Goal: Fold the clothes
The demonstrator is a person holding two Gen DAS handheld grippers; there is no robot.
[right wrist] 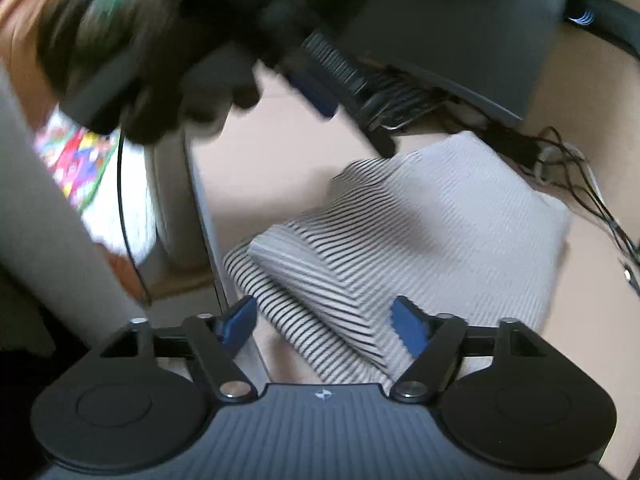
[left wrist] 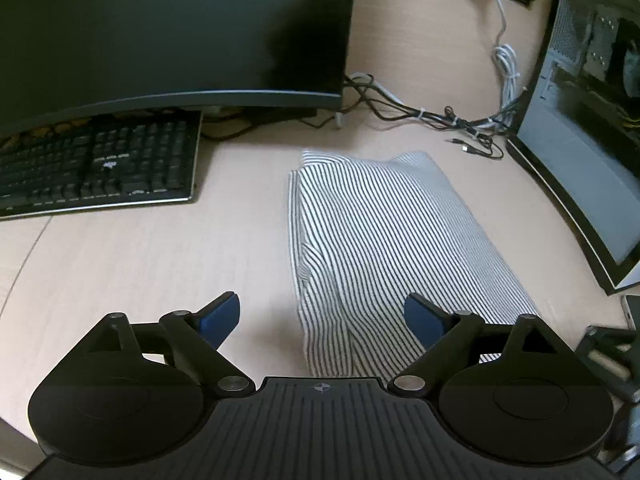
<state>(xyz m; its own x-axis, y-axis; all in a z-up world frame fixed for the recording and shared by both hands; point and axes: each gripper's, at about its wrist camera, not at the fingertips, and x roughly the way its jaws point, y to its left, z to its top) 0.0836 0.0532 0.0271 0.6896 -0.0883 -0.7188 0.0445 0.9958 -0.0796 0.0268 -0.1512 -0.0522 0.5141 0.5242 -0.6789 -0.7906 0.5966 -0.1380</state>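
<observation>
We see a pale wooden desk (left wrist: 140,264) carrying a dark monitor (left wrist: 168,28) along its far edge, and a black keyboard (left wrist: 100,164) tucked partly under the screen's lower rim. Toward the far right corner a tangle of black and white cables (left wrist: 440,114) trails across the surface to a computer case (left wrist: 588,128) (its side panel looks glassy). Beyond the desk's left edge, from the right wrist view, we make out some brightly patterned fabric (right wrist: 76,164), blurred.

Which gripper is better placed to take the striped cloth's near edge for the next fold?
Probably the left gripper: open, steady view, with the black-and-white striped folded cloth and its near left edge between its fingers. The right gripper, also open over the cloth, has a motion-blurred view.
</observation>
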